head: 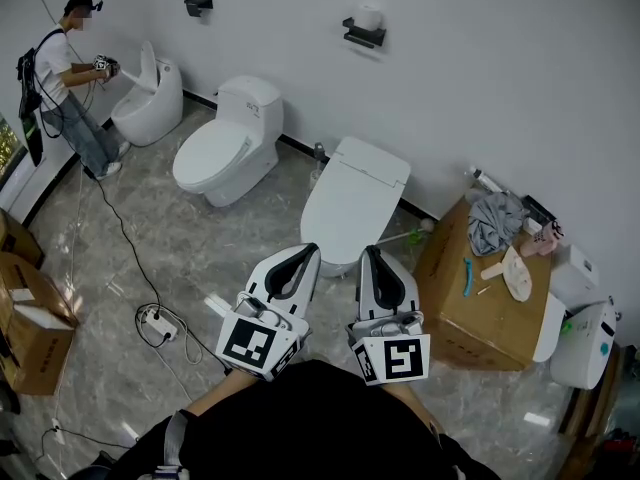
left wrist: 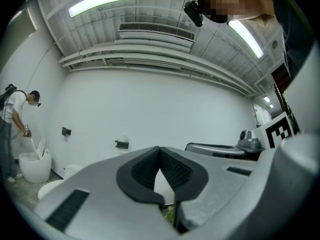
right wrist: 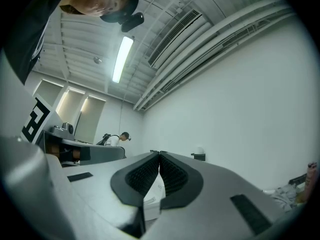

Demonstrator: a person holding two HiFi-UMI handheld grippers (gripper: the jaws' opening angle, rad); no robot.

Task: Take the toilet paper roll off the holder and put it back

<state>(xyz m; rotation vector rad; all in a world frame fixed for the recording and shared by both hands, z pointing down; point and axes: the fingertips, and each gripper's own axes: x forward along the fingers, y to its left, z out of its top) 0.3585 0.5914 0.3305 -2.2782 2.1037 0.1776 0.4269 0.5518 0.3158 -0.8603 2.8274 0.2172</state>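
A white toilet paper roll [head: 369,16] sits on a black wall holder [head: 362,36] above the middle toilet, far ahead of both grippers. My left gripper [head: 308,250] and right gripper [head: 371,252] are held side by side close to my body, both shut and empty, pointing toward the wall. In the left gripper view the roll [left wrist: 124,139] and holder [left wrist: 121,145] are small, left of the closed left gripper [left wrist: 159,149]. In the right gripper view the roll [right wrist: 200,150] tops the holder [right wrist: 200,157], right of the closed right gripper [right wrist: 159,153].
Three white toilets [head: 225,143] line the wall, the nearest one [head: 352,200] just ahead of the grippers. A second black holder [head: 198,5] hangs further left. A person [head: 62,78] works at the far left toilet. A cardboard box [head: 490,298] with cloth and brushes stands at the right; a cable and power strip [head: 158,321] lie on the floor.
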